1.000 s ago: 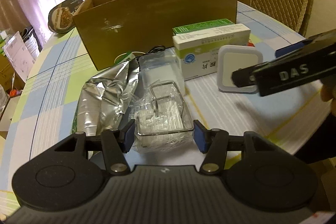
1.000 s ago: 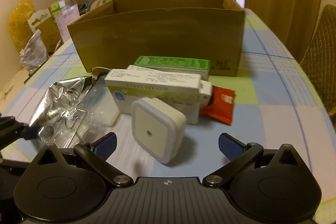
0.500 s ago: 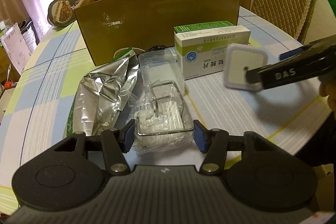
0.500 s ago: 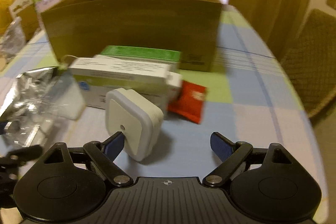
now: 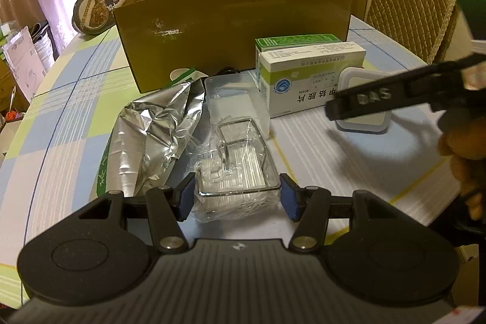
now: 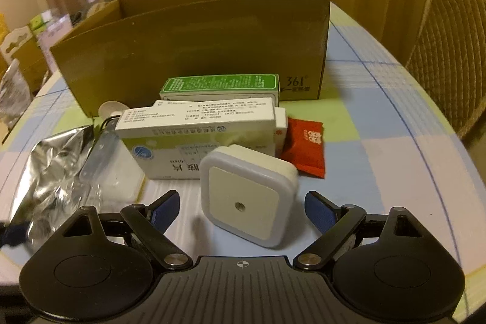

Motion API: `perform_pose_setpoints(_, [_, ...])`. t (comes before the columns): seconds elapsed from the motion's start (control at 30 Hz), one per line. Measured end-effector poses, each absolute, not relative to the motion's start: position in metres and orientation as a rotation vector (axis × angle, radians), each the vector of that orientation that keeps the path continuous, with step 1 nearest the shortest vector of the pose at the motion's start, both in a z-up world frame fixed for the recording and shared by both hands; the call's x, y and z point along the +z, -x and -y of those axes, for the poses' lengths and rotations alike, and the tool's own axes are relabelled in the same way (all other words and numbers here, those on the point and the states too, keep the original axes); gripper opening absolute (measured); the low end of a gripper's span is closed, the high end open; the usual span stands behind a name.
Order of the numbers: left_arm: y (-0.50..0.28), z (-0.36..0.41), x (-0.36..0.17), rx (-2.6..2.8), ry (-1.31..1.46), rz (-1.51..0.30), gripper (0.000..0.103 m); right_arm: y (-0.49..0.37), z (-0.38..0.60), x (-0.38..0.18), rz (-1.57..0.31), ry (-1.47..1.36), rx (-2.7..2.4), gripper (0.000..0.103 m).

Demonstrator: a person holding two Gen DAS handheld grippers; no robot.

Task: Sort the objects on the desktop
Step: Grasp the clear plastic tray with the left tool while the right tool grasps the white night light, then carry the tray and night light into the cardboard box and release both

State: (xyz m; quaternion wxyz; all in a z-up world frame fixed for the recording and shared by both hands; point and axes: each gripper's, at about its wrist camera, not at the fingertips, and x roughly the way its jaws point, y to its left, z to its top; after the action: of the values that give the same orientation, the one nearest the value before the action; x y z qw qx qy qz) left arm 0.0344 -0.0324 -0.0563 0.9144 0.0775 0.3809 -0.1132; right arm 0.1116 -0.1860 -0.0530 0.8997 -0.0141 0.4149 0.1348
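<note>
A clear-wrapped wire rack lies on the checked tablecloth, and my left gripper has closed in so that both blue pads touch its sides. A white square night light stands between the wide-apart fingers of my right gripper, which is open and not touching it. In the left wrist view the right gripper crosses in front of the night light. Behind them lie a white medicine box, a green box and a red sachet. An open cardboard box stands beyond them.
A crumpled foil bag and a clear plastic case lie left of the medicine box. A hand holds the right gripper. A woven chair stands at the table's right edge, and a round tin sits at the far left.
My right gripper has shifted left and forward, so the night light now sits centred between its fingers instead of by the left one. The left gripper and wire rack have not moved.
</note>
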Motion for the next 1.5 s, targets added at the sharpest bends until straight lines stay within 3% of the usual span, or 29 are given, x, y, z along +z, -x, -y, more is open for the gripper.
perform_pose_setpoints(0.07, [-0.035, 0.032, -0.057, -0.236, -0.158, -0.784, 0.052, -0.115, 0.183, -0.056, -0.854, 0.042, 0.268, 0.086])
perform_pose_setpoints(0.1, [-0.035, 0.032, -0.058, -0.238, -0.156, -0.784, 0.052, -0.117, 0.183, -0.057, -0.856, 0.048, 0.266, 0.081])
perform_pose_setpoints(0.13, [-0.035, 0.033, -0.058, -0.240, -0.157, -0.785, 0.052, -0.118, 0.185, -0.058, -0.863, 0.049, 0.268, 0.064])
perform_pose_setpoints(0.17, [-0.035, 0.033, -0.059, -0.241, -0.157, -0.785, 0.052, -0.120, 0.187, -0.059, -0.871, 0.050, 0.276, 0.063])
perform_pose_setpoints(0.53, [-0.030, 0.038, -0.059, -0.279, -0.154, -0.782, 0.052, -0.092, 0.229, -0.058, -0.883, 0.198, 0.439, 0.063])
perform_pose_setpoints(0.57, [-0.030, 0.039, -0.059, -0.280, -0.154, -0.784, 0.052, -0.090, 0.231, -0.060, -0.884, 0.207, 0.425, 0.064])
perform_pose_setpoints(0.63, [-0.029, 0.042, -0.061, -0.280, -0.160, -0.788, 0.053, -0.086, 0.232, -0.061, -0.881, 0.205, 0.377, 0.076])
perform_pose_setpoints(0.8, [-0.029, 0.045, -0.060, -0.275, -0.171, -0.792, 0.053, -0.082, 0.229, -0.059, -0.872, 0.147, 0.281, 0.079])
perform_pose_setpoints(1.1, [-0.035, 0.049, -0.062, -0.261, -0.177, -0.792, 0.053, -0.103, 0.228, -0.058, -0.868, 0.074, 0.186, 0.078])
perform_pose_setpoints(1.13, [-0.035, 0.050, -0.061, -0.261, -0.179, -0.791, 0.053, -0.104, 0.228, -0.058, -0.870, 0.079, 0.182, 0.067])
perform_pose_setpoints(1.17, [-0.034, 0.050, -0.061, -0.261, -0.182, -0.791, 0.053, -0.104, 0.227, -0.057, -0.869, 0.085, 0.187, 0.063])
perform_pose_setpoints(1.5, [-0.029, 0.049, -0.049, -0.283, -0.192, -0.762, 0.052, -0.092, 0.234, -0.042, -0.825, 0.092, 0.252, 0.063])
